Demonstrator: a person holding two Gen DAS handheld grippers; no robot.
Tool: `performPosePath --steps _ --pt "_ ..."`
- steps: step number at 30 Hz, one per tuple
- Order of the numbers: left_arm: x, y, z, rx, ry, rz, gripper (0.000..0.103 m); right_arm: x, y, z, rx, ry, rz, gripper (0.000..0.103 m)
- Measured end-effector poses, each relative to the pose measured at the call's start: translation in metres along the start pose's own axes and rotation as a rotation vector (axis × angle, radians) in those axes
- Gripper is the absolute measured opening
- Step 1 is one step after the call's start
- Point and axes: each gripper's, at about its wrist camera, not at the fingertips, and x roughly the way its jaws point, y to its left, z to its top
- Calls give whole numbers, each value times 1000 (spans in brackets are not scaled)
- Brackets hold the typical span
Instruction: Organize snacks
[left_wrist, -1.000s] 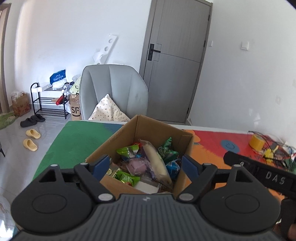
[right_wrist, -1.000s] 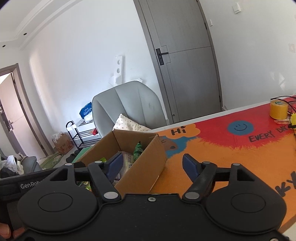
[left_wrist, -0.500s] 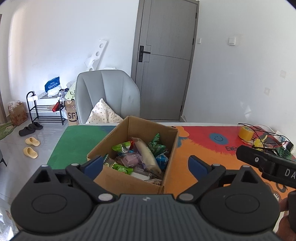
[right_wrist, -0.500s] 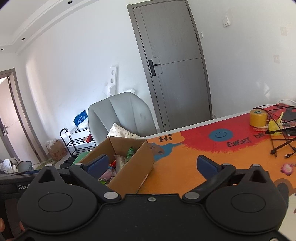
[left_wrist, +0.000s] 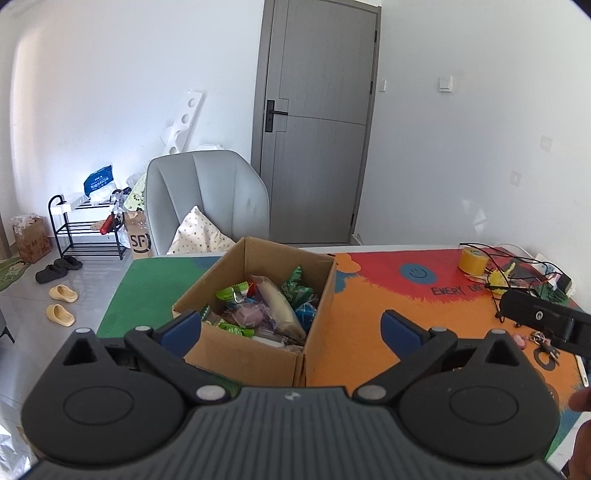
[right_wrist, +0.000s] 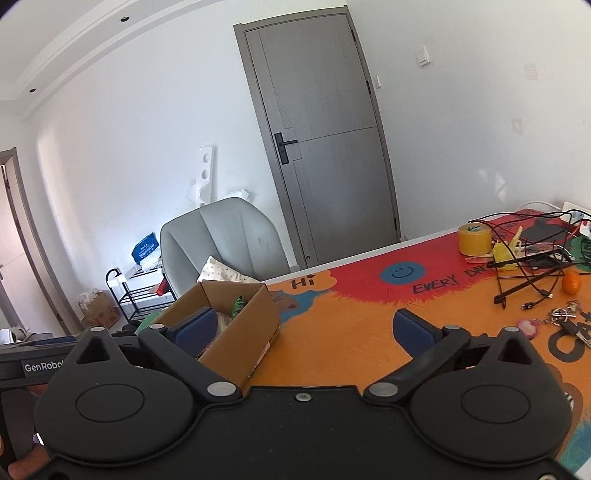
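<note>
Inside the cardboard box, a long snack slants away; both tools gape empty.

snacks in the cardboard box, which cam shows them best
The left wrist view: it looks down into the cardboard box, showing the snacks. The right wrist view shows mostly the box's side, with only a green wrapper peeking out.

You get bright, even daylight in both views, with soft sun patches on the right wall and a pale glow on the left wall. Fisheye bending curves the door and darkens the corners. Focus stays sharp from near to far, with no motion blur.
</note>
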Motion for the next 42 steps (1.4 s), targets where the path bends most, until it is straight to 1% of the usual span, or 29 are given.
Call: performPosePath --steps 12,18,21,25,33,39,42 --pt "-38 13 -7 27 -37 -2 103 -26 14 -5 -16 1 2 103" --pt "-49 13 -13 70 -16 -14 103 -36 22 -11 -63 41 -1 103" --pt "-53 10 -18 104 -10 -27 103 -40 23 -16 -89 61 -19 103" --pt "-55 8 -23 139 -3 -33 103 -48 22 -15 -107 65 -13 103" --pt "-55 22 -18 103 -3 -6 103 -60 14 -8 -93 64 -55 103" --pt "-55 25 -18 97 4 0 103 -58 14 -11 -92 85 -52 103" --pt "-54 25 -19 90 12 -14 103 -56 14 -12 -96 95 -60 103"
